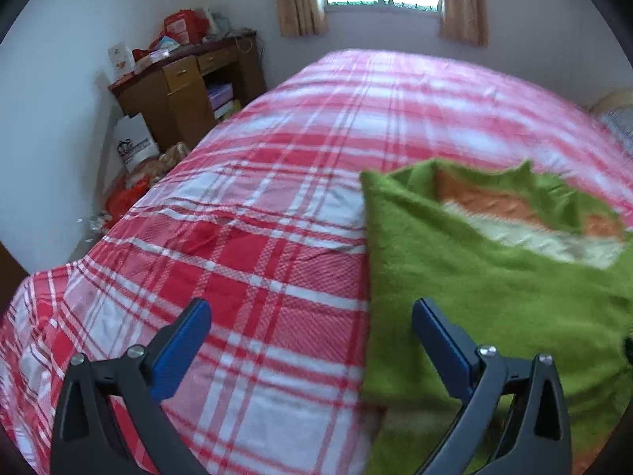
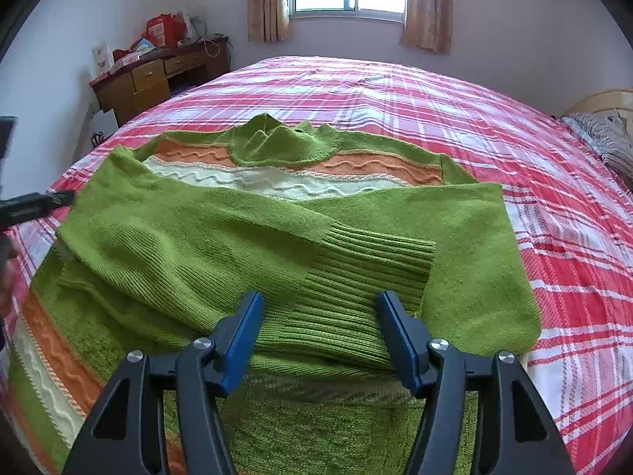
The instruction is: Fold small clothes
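Desk standing at far left wall. Left gripper hovering with jaws wide, empty, straddling left edge of sweater. Sweater lying on plaid bed, both sleeves crossing over chest. Right gripper hovering, jaws wide, above ribbed cuff. Knit likely handling soft, limp, light, not slippery; hem corners or side folds offering best hold.

Legible text: none that I can read. White bag beside the desk: dark printed mark, too blurred to make out. Red boxes on the desk: print too small to tell.
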Tool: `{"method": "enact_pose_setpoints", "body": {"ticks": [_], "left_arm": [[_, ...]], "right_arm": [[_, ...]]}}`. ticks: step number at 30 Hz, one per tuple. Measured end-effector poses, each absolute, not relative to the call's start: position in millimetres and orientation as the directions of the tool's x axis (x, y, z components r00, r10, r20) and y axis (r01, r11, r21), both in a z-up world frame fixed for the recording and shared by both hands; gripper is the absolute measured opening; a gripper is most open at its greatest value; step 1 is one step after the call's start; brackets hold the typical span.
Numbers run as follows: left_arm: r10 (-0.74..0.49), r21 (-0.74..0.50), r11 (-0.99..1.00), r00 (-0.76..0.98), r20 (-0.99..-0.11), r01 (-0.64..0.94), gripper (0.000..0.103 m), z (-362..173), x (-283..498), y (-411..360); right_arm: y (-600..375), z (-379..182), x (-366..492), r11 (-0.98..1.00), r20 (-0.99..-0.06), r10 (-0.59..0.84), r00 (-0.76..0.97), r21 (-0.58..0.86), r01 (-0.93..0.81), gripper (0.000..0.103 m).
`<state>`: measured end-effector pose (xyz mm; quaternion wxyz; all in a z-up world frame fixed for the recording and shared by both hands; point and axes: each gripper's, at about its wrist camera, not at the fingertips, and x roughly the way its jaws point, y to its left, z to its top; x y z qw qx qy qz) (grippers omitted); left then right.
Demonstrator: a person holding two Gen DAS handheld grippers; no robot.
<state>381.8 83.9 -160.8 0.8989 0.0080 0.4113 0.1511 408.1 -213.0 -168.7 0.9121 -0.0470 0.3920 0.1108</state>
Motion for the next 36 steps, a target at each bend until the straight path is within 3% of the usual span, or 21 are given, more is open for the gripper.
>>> {"method": "enact_pose_setpoints", "body": {"ticks": [2, 5, 14, 22, 36], "left_arm": [[0.341, 0.204, 0.935, 0.579, -0.741, -0.290, 0.103, -174, 389, 90], [0.264, 0.087, 0.946, 0.589, -0.764, -0.312, 0.103, -177, 382, 110], [0.190, 0.028, 0.967, 0.639, -0.746, -0.255, 0.103, -160, 336, 104], [0.091, 0.007, 0.993, 0.706, -0.702, -0.121, 0.103, -132, 272, 77], [0.017, -0.017, 0.999, 0.706, -0.708, -0.041, 0.103, -136, 203, 58]], "right_arm": [[-216, -167, 407, 0.968, -0.721, 0.193, 0.666, 0.030, -0.249, 0.067], [-225, -158, 396, 0.965, -0.704, 0.231, 0.672, 0.080, -0.248, 0.067], [-216, -129, 321, 0.938, -0.679, 0.291, 0.674, 0.065, -0.340, 0.068], [-224, -135, 278, 0.942, -0.693, 0.273, 0.667, 0.051, -0.332, 0.069], [-233, -138, 229, 0.946, -0.695, 0.267, 0.668, 0.057, -0.320, 0.069]]}}
